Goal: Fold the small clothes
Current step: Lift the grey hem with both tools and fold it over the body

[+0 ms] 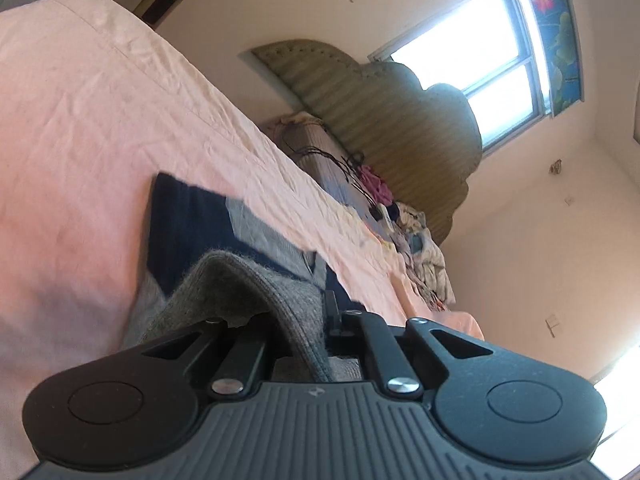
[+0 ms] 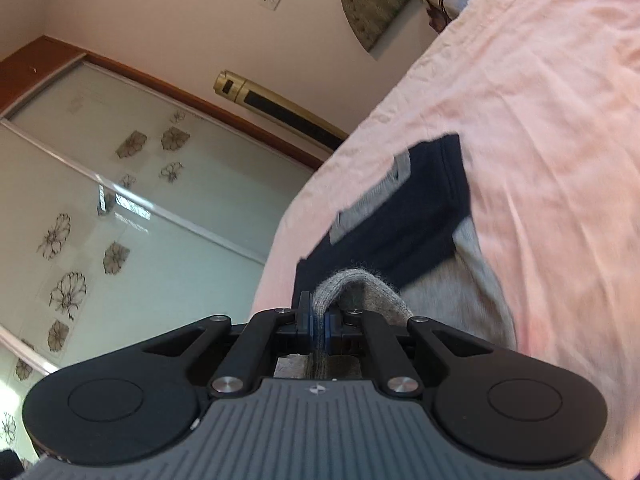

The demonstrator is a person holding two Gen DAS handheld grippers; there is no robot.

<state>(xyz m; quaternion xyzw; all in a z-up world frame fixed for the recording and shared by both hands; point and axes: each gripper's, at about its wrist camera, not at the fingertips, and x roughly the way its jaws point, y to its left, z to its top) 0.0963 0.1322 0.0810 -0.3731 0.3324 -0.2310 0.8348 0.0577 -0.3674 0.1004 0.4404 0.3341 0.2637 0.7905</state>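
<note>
Grey fuzzy knit garment [image 2: 360,284] lifted at near edge, held by both grippers above navy-and-grey cloth [image 2: 404,216] on bed.
Right gripper [image 2: 318,326]: fingers clenched on knit edge.
Left gripper [image 1: 304,328]: knit draped between fingers, closure unclear.
Judged mid-fold; next: carry edge forward, lay flat.
Pink bedsheet [image 2: 540,120], wrinkled.

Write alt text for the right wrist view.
The right tool is shut on a fold of grey knit cloth. Beyond it, a navy and grey garment lies on a pink bedsheet, with a flower-patterned wardrobe door at left.
</note>
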